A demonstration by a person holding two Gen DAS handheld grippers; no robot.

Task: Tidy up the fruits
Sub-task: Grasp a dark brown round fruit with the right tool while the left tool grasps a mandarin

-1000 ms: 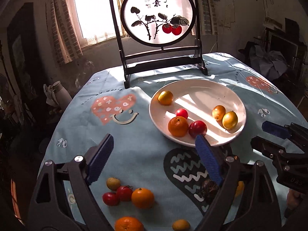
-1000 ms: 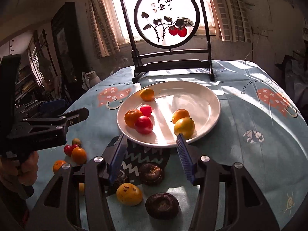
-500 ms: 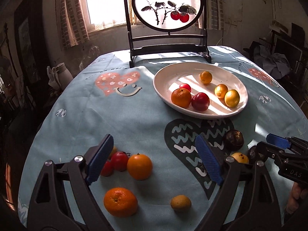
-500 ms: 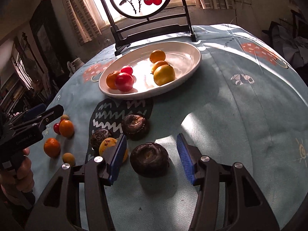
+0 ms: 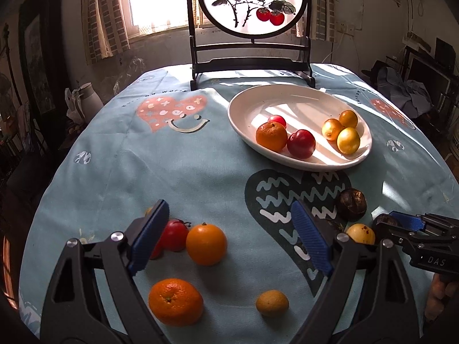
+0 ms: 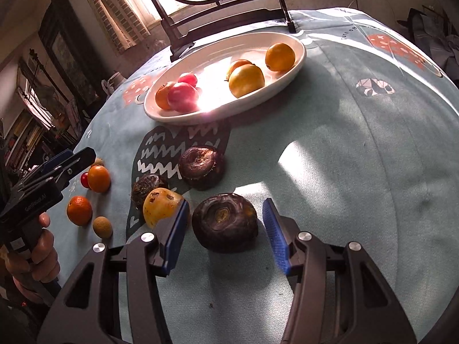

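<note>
The approach to a pick is judged to be in hand: the right gripper is held with its jaws partly open around a dark, shrivelled fruit on the tablecloth, with gaps visible on both sides and nothing gripped. The left gripper is held wide open and empty above an orange lying well short of the white plate. Next, closing on the dark fruit is called for, gently, since it is judged soft.
</note>
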